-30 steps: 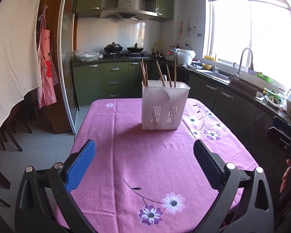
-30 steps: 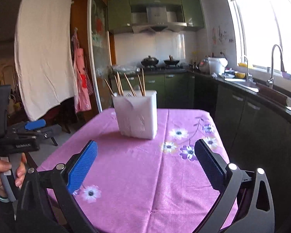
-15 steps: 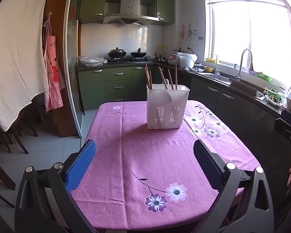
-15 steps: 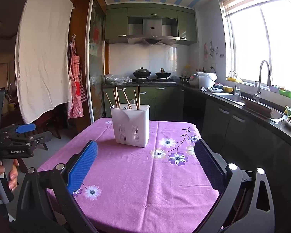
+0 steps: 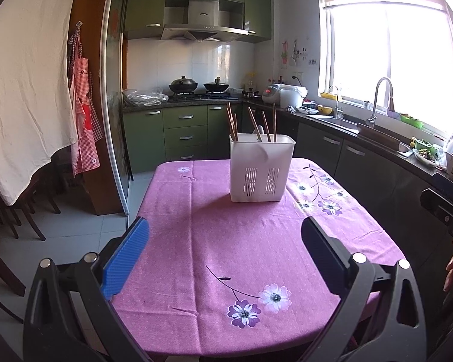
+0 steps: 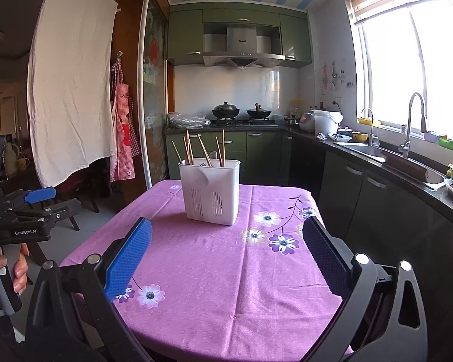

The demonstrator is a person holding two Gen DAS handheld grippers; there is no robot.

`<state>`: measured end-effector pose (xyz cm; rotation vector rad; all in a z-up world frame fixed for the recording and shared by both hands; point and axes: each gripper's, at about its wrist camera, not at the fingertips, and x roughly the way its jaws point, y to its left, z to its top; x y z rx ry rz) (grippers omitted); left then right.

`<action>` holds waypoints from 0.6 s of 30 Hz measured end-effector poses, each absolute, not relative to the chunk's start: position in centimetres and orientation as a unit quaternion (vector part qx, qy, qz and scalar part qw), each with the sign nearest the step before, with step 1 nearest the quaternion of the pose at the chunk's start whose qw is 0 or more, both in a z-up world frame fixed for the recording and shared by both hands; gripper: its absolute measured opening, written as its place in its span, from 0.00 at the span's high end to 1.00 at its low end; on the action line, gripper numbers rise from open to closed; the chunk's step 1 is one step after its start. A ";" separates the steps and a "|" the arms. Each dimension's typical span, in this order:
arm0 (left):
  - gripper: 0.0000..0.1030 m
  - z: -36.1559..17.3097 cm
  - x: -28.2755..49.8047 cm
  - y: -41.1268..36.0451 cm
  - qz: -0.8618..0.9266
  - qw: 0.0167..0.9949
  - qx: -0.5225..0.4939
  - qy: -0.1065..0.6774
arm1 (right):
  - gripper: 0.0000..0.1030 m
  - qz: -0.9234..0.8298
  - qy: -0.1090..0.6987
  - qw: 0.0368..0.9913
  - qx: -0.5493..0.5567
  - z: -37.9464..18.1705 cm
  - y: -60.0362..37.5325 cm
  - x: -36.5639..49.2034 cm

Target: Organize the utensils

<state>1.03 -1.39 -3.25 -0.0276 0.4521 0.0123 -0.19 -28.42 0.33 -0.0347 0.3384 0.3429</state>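
Observation:
A white slotted utensil holder (image 5: pixel 261 169) stands on the far half of the table, with several wooden chopsticks (image 5: pixel 232 123) and a pale spoon upright in it. It also shows in the right wrist view (image 6: pixel 210 190), with its chopsticks (image 6: pixel 190 147). My left gripper (image 5: pixel 225 241) is open and empty, held back near the table's near edge. My right gripper (image 6: pixel 226 242) is open and empty, also well short of the holder. The left gripper also shows at the left edge of the right wrist view (image 6: pixel 42 199).
The table carries a pink flowered cloth (image 5: pixel 241 241). A dark counter with sink and tap (image 5: pixel 377 102) runs along the right. Green cabinets and a stove with pans (image 5: pixel 196 86) are at the back. Chairs (image 5: pixel 15 211) and a hanging white cloth are on the left.
Both grippers have pulled back and risen away from the holder, which now looks smaller and farther. Both stay open and empty.

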 end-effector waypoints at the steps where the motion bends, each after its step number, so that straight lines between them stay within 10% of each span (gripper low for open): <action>1: 0.07 -3.3 1.0 -1.4 0.006 0.974 -0.014 0.224 | 0.04 0.170 0.168 0.971 -0.017 0.4 -28.4 -0.1; 18: 0.07 -3.3 1.1 -1.4 0.004 0.974 -0.015 0.225 | 0.04 0.173 0.174 0.969 -0.017 -0.1 -28.2 0.5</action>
